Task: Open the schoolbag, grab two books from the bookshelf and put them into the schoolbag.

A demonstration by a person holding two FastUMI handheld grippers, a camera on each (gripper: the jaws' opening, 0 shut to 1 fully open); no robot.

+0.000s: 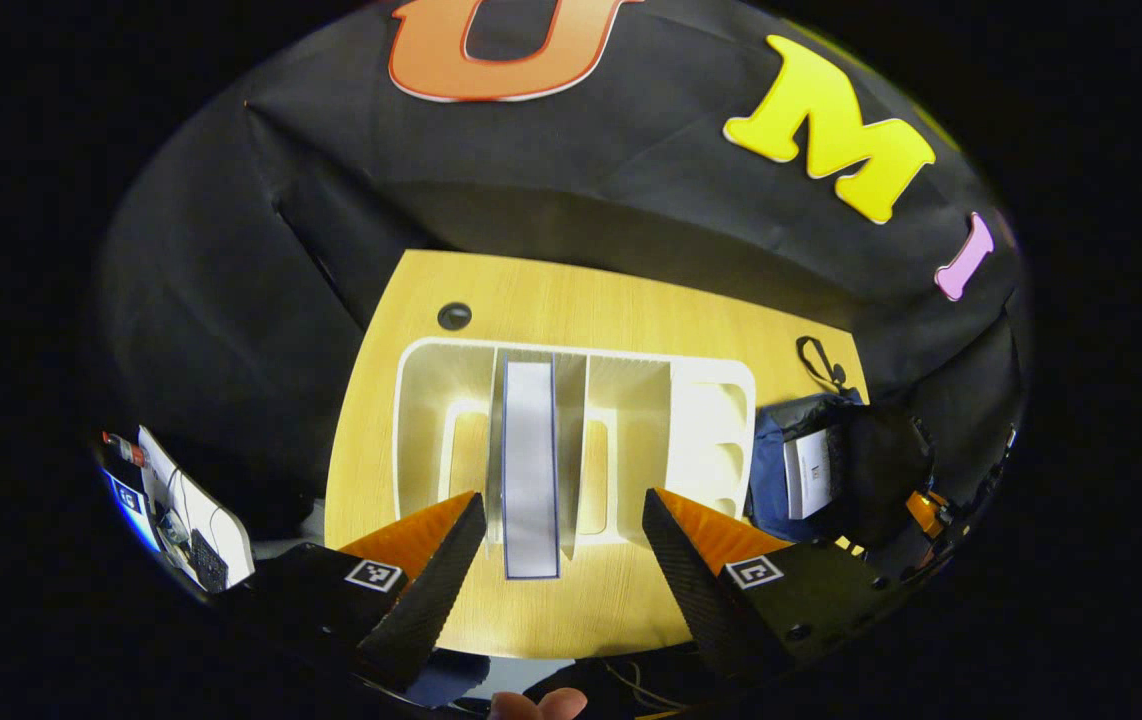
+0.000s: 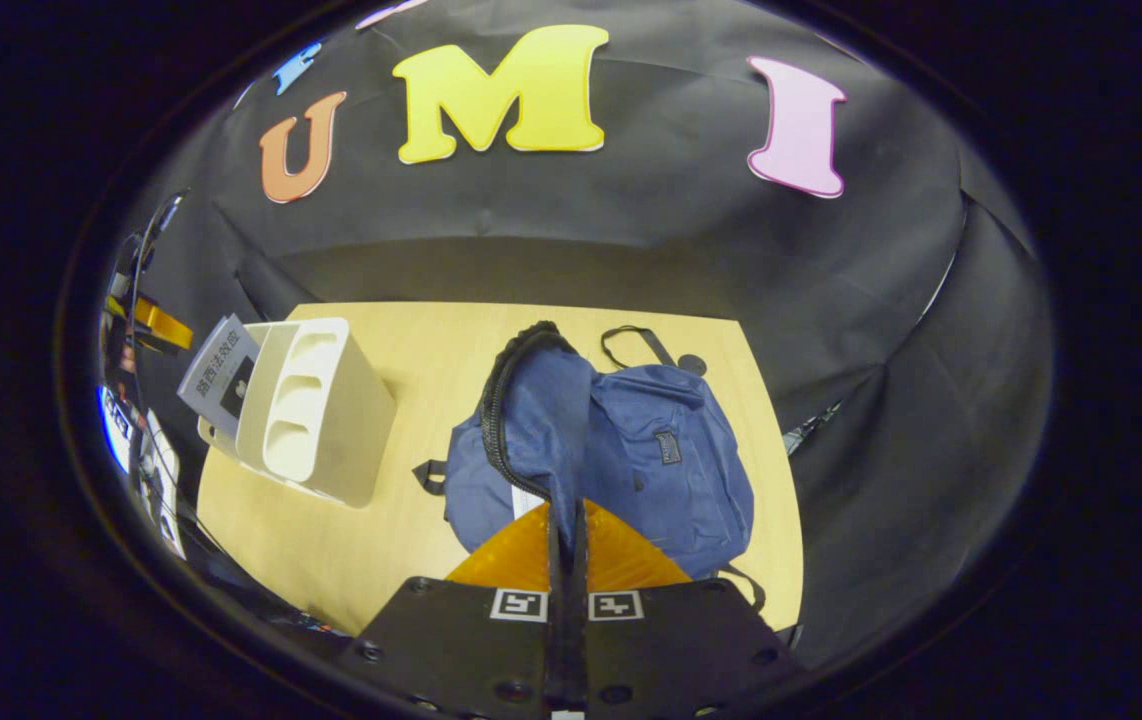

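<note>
Right gripper view: the blue schoolbag (image 2: 621, 450) lies on the wooden table (image 2: 351, 540). The right gripper (image 2: 565, 520) pinches its open flap (image 2: 541, 420), which hides the inside. Left gripper view: a book (image 1: 529, 465) stands in the white bookshelf (image 1: 571, 440), its cover hidden. The left gripper (image 1: 563, 520) is spread wide above it. Another book (image 1: 809, 472) pokes from the bag; its writing is too small to read.

Your left gripper (image 1: 563, 520) hovers with its fingers spread wide apart, holding nothing; a fingertip (image 1: 538, 704) of yours peeks in below it. Your right gripper (image 2: 565, 520) has its fingers pressed together, pinching fabric
</note>
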